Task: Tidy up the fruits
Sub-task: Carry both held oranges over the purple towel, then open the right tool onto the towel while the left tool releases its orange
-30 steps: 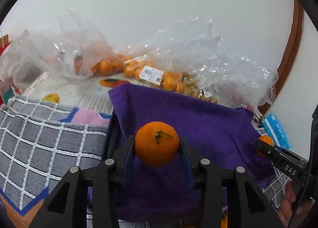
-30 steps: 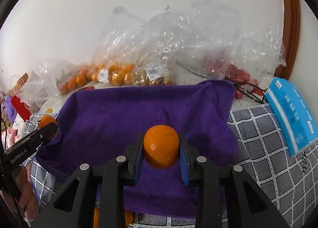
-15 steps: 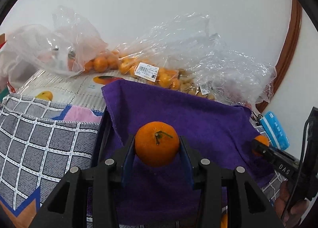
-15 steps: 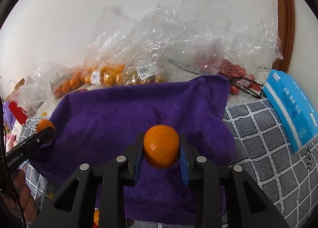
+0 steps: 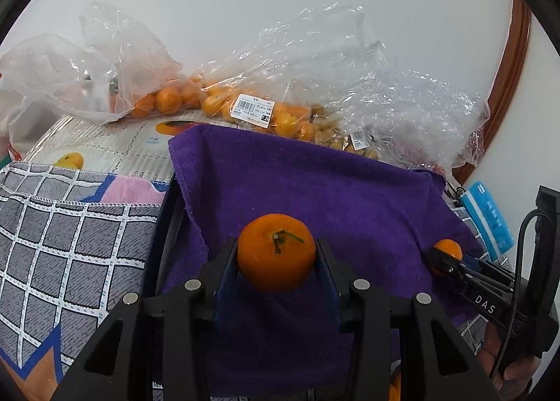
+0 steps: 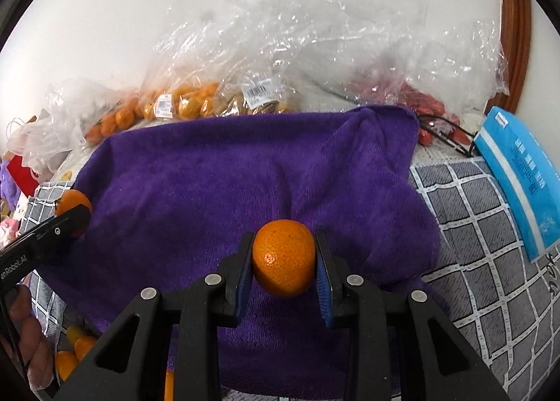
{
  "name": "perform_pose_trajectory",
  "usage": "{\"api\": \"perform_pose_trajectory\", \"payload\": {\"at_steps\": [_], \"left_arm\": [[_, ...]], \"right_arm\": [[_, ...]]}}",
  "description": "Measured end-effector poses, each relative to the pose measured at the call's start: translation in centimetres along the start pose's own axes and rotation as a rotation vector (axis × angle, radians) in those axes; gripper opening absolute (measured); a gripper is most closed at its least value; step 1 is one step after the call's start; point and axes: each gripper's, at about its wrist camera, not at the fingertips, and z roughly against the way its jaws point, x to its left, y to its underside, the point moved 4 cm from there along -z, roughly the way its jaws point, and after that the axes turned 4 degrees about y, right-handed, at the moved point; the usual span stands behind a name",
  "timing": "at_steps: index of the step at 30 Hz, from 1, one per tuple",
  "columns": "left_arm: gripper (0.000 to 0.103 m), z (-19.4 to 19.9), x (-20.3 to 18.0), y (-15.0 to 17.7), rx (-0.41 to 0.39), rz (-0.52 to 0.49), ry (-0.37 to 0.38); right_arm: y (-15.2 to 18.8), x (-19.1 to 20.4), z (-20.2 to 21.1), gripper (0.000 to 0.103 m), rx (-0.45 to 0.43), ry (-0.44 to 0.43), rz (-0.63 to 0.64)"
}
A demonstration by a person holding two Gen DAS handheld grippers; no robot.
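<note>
Level, both grippers (image 5: 276, 261) (image 6: 283, 261) over purple towel (image 5: 315, 191)

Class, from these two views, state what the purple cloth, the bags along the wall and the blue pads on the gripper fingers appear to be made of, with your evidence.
Purple cloth: soft pile fabric, likely microfibre; matte, fuzzy nap, loose folds.
Bags: thin clear plastic film; glossy crinkles, with fruit visible through them.
Blue pads: probably rubber or a soft plastic, though that is uncertain; their faces look ridged against the orange.

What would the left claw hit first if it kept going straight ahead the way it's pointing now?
Probably the draped purple towel, which fills the view beyond the left claw and its round orange mandarin. The clear plastic bags of oranges lie farther back. Depth is unclear here.
</note>
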Motion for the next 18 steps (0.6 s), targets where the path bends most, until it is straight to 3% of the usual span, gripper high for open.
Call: {"api": "perform_pose_trajectory", "payload": {"at_steps": [18], "left_arm": [[0.041,-0.99,-0.37,0.36,0.042,-0.023,-0.008]], "right_arm": [[-0.18,-0.11,0.34,0.033,-0.014,0.011,0.002]]}}
